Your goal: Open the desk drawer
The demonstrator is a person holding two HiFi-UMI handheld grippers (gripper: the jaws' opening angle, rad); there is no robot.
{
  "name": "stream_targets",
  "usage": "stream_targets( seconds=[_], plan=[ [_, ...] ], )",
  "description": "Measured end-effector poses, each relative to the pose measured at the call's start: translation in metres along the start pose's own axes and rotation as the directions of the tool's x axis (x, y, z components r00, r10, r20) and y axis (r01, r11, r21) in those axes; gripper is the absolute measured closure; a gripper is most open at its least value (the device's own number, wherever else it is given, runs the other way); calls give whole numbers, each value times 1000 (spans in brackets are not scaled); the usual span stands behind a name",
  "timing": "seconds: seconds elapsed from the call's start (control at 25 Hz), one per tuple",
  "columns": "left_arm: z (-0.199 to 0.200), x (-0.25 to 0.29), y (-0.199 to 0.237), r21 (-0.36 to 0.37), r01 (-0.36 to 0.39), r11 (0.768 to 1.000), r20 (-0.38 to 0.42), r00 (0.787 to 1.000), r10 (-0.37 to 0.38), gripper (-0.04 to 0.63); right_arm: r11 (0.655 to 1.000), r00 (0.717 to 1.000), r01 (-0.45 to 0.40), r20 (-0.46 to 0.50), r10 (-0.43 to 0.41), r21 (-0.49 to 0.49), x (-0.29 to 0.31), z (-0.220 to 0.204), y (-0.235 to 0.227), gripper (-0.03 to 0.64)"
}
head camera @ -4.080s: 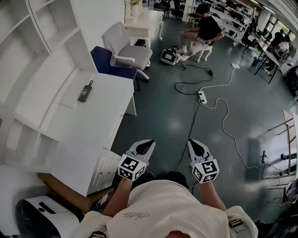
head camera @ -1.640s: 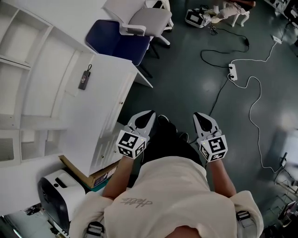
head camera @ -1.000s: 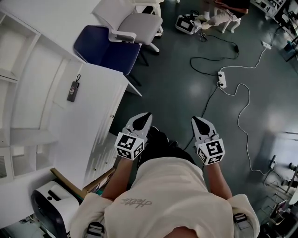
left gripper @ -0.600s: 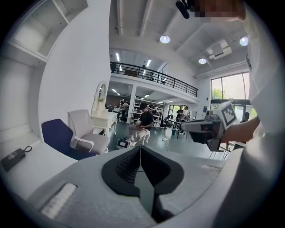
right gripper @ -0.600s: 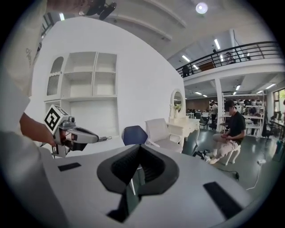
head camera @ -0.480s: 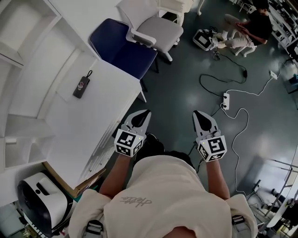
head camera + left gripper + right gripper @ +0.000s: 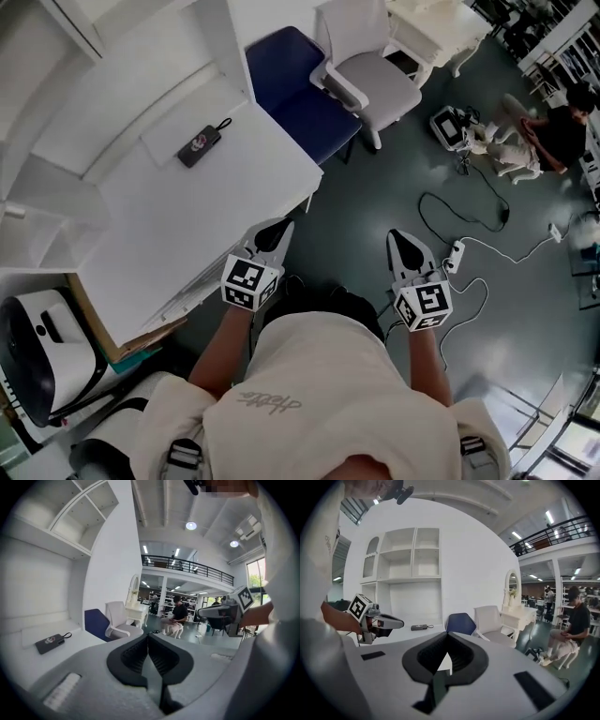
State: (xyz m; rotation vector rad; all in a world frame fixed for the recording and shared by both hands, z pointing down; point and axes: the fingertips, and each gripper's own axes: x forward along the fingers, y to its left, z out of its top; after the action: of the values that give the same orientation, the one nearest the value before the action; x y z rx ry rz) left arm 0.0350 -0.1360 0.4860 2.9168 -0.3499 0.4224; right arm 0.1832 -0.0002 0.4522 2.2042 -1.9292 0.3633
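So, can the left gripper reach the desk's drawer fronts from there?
Probably yes: the left gripper, jaws shut, hangs beside the desk, with nothing between it and the drawer fronts.

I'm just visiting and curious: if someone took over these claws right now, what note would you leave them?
Left claw: shut, empty, held at the white desk's front edge.
Right claw: shut, empty, over the floor.
Drawer fronts, beside the left claw, look closed.
Done: nothing gripped yet.
Left: probably open the left claw, grip a drawer, pull it out.
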Motion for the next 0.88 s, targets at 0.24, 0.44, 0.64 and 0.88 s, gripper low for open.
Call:
stream_targets(
  seconds=[0.24, 0.44, 0.64, 0.88],
  plan=[
    [-14, -18, 27, -85, -142, 986, -9, 990, 142, 580, 988, 989, -146, -12, 146, -41, 46, 10, 15, 614],
    [-11, -31, 49, -112, -296, 949, -18, 955, 296, 580, 949, 951, -310, -29, 309, -61, 90, 12, 26, 615],
    [-3, -43, 64, -145, -421, 895, -38, 907, 420, 580, 886, 891, -452, -19, 453, -100, 136, 29, 37, 615],
    [14, -57, 79, -210, -547, 811, -32, 833, 553, 580, 807, 811, -584, -37, 583, -92, 170, 31, 54, 615]
  ],
)
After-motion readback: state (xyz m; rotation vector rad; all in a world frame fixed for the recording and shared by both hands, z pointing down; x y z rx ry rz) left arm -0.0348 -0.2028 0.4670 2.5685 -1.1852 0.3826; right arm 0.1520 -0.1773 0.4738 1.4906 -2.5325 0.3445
